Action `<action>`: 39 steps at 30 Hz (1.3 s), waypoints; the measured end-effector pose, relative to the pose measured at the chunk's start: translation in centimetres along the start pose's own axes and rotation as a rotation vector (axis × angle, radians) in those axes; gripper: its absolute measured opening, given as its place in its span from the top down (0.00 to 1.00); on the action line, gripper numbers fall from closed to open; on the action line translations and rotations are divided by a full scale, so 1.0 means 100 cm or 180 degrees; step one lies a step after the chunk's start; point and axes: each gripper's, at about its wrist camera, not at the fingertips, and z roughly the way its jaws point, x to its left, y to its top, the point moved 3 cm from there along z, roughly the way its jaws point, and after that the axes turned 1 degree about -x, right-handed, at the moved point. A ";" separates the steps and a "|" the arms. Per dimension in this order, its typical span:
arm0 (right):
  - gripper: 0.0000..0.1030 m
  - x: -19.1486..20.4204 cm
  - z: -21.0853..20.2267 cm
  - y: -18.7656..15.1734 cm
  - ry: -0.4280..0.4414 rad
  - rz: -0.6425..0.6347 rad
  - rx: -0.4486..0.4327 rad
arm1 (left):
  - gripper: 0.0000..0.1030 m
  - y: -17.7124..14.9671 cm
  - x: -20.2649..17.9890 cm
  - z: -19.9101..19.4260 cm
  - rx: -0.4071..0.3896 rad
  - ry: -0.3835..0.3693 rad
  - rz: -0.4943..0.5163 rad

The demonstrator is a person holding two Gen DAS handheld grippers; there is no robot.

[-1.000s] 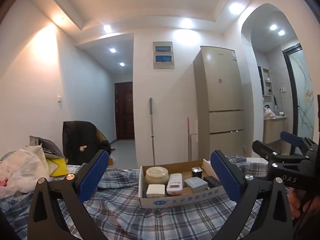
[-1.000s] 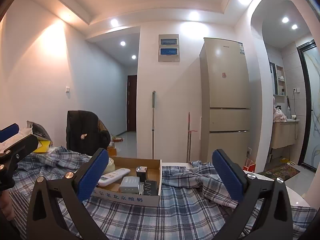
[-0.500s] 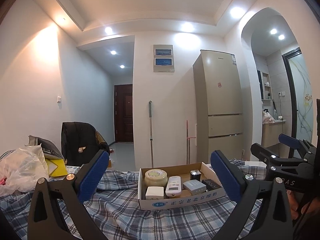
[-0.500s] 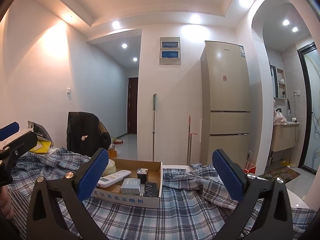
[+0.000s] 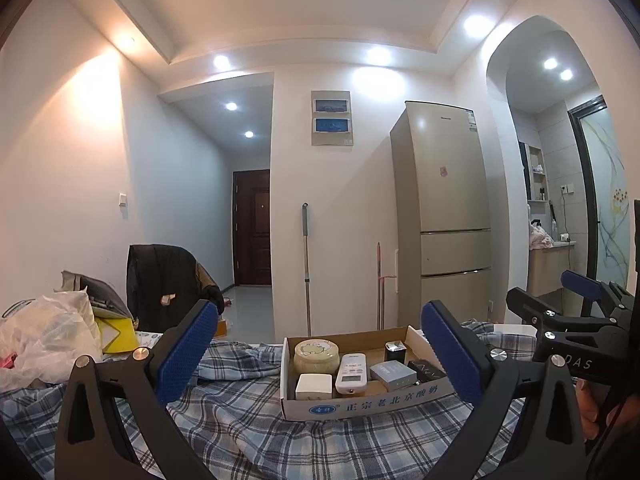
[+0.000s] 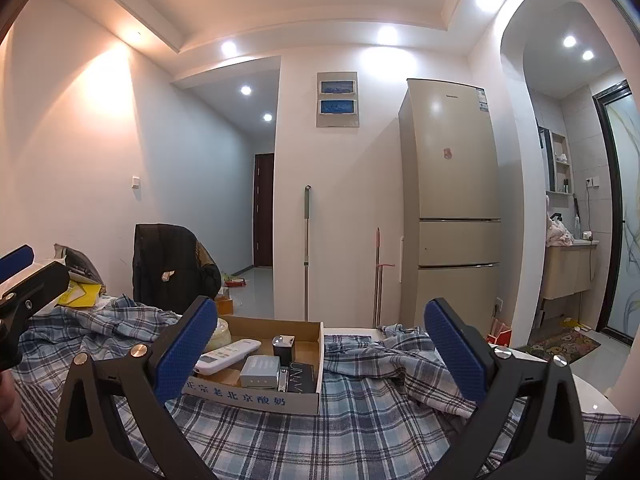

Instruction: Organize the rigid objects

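Box point(image 5: 362, 400) of small things sits on the checked cloth point(image 5: 248, 432), with its front edge facing me. Inside I see a round tin point(image 5: 316, 354), a white remote point(image 5: 351, 372) and a grey box point(image 5: 392, 374). My left gripper point(image 5: 320, 352) is wide open and holds nothing. My right gripper point(image 6: 320, 350) is wide open too, with bare cloth beside the box.

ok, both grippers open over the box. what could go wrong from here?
The items are packed tight: the white remote lies touching the round tin and grey box, so fingers may nudge neighbours. The cardboard box sits on a rumpled plaid cloth and may slide or tilt.
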 end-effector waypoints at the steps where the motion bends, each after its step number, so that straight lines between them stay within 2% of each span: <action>1: 0.00 0.000 0.000 0.000 -0.0001 0.0002 0.0001 | 0.00 0.000 0.001 0.000 0.0004 0.0001 -0.0009; 39: 0.00 0.000 -0.001 -0.001 -0.0001 -0.0012 -0.0012 | 0.00 -0.003 0.001 0.002 0.0016 0.0003 -0.0017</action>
